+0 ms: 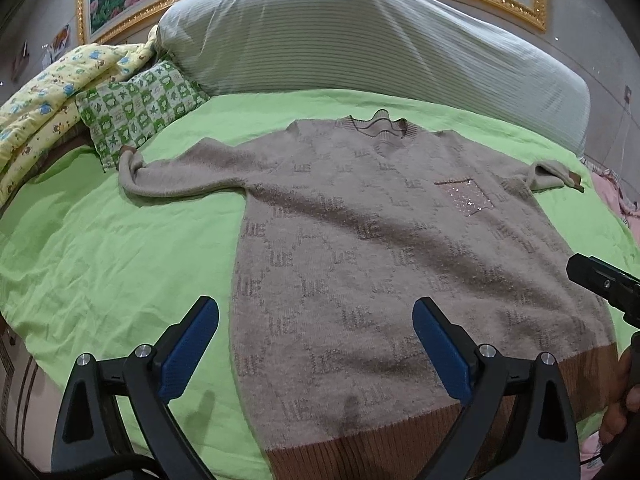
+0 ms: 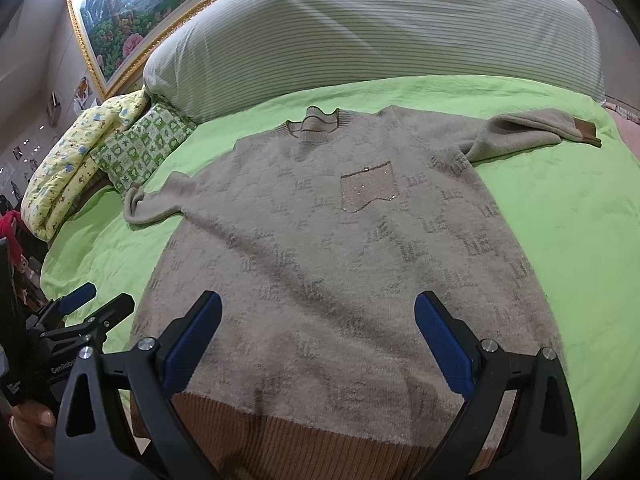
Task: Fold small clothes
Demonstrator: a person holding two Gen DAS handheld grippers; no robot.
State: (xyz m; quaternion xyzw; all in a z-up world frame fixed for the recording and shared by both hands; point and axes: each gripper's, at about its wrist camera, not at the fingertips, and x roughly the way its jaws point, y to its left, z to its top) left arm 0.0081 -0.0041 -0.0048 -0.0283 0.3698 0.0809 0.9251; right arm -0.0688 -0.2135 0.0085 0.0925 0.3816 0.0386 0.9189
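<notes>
Both the left gripper (image 1: pixel 316 344) and right gripper (image 2: pixel 318 344) are hovering with jaws spread over the sweater (image 2: pixel 340 260), which is lying flat on the bed (image 2: pixel 560 220), ready for folding.

The sweater (image 1: pixel 380 248) loses the bottom of its brown ribbed hem (image 1: pixel 360 456) past the lower frame edge in both wrist views. Beyond the sweater's collar, the framed painting (image 2: pixel 120 20) is cropped at the top (its scene blurred). The sweater's woven letter marks are too small to read.
</notes>
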